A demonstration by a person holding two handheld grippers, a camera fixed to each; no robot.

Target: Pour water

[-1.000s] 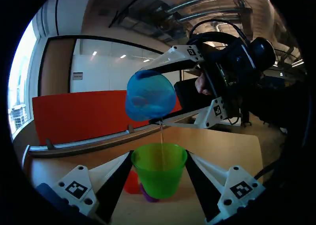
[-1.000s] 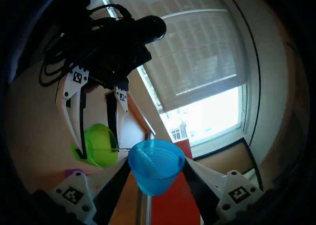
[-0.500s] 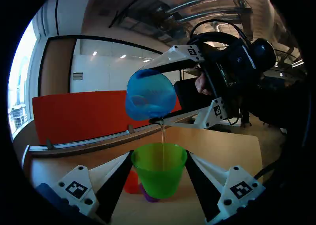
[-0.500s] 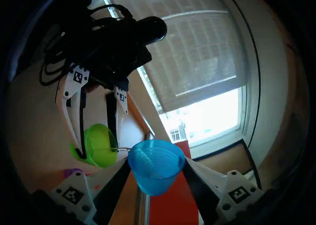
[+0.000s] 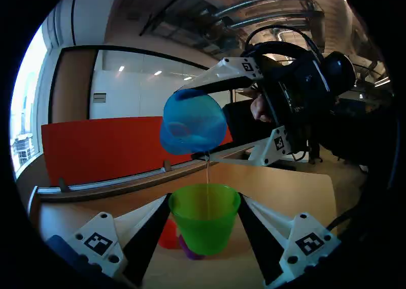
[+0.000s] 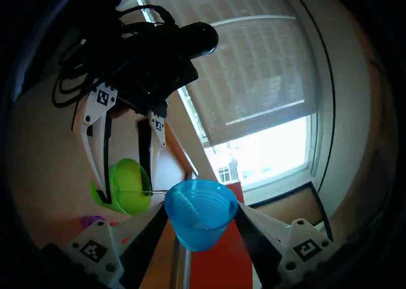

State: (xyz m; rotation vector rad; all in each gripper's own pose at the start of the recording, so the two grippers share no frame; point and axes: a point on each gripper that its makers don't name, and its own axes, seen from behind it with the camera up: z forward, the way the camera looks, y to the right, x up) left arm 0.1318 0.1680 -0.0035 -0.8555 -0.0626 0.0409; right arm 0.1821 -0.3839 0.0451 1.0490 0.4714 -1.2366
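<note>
The left gripper's jaws are clenched on a green cup, one finger pressing each side of its wall just under the rim. The cup stands upright and open between them. In the right gripper view the same cup sits low between that gripper's white fingers.

The right gripper's jaws are grasping a blue cup, pinched on both sides. In the left gripper view this blue cup hangs directly above the green one, apart from it and tipped over with its mouth turned down and to the left. It is held there between the two fingers of the right gripper, with a hand behind.

A thin stream of water falls from the blue cup's lower lip straight into the green cup's mouth.

Just behind the green cup, a red thing and a purple thing lie on the wooden surface; what they are cannot be told. Beyond stands a red panel – and, in the right gripper view, a bright window.
</note>
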